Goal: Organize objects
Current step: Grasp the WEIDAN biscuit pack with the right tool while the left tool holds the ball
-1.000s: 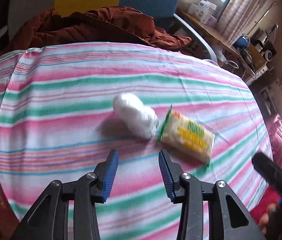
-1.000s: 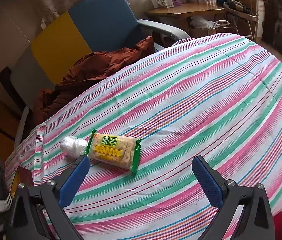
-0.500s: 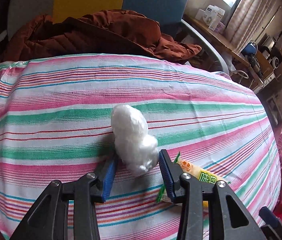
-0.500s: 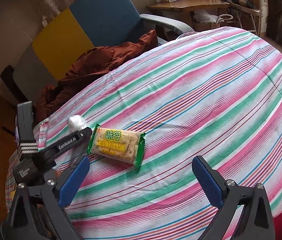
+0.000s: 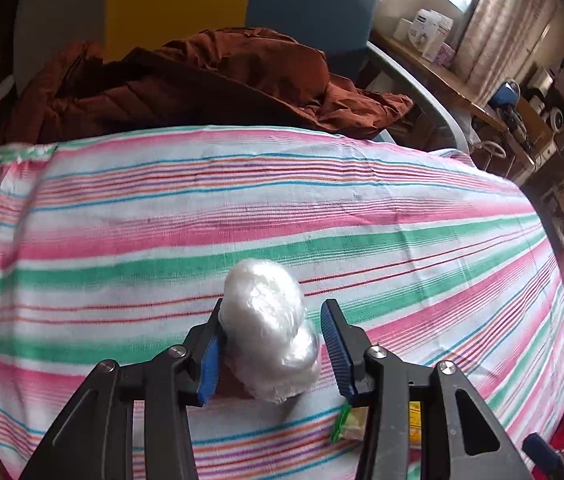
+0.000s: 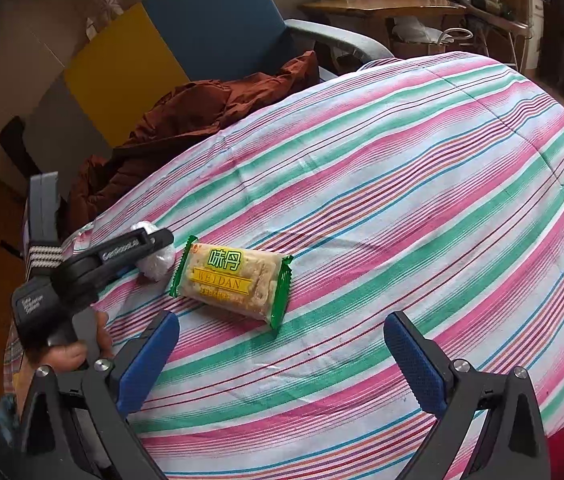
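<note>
A white plastic-wrapped bundle point(image 5: 270, 328) lies on the striped tablecloth point(image 5: 282, 208). My left gripper point(image 5: 270, 354) is open with the bundle between its blue pads; the left pad touches it and the right pad stands a little apart. The bundle also shows in the right wrist view point(image 6: 156, 262), half hidden behind the left gripper point(image 6: 138, 246). A green and yellow snack packet point(image 6: 234, 280) lies flat just right of the bundle; a corner of it shows in the left wrist view point(image 5: 348, 426). My right gripper point(image 6: 282, 352) is wide open and empty, in front of the packet.
A brown jacket point(image 5: 186, 80) is heaped on a blue and yellow chair point(image 6: 186, 40) behind the table. A wooden desk point(image 6: 382, 4) with boxes stands at the back right. The tablecloth point(image 6: 402, 200) stretches to the right of the packet.
My left gripper has moved forward and right, so the white bundle now sits between its pads. The right gripper has drifted slightly and stays open.
</note>
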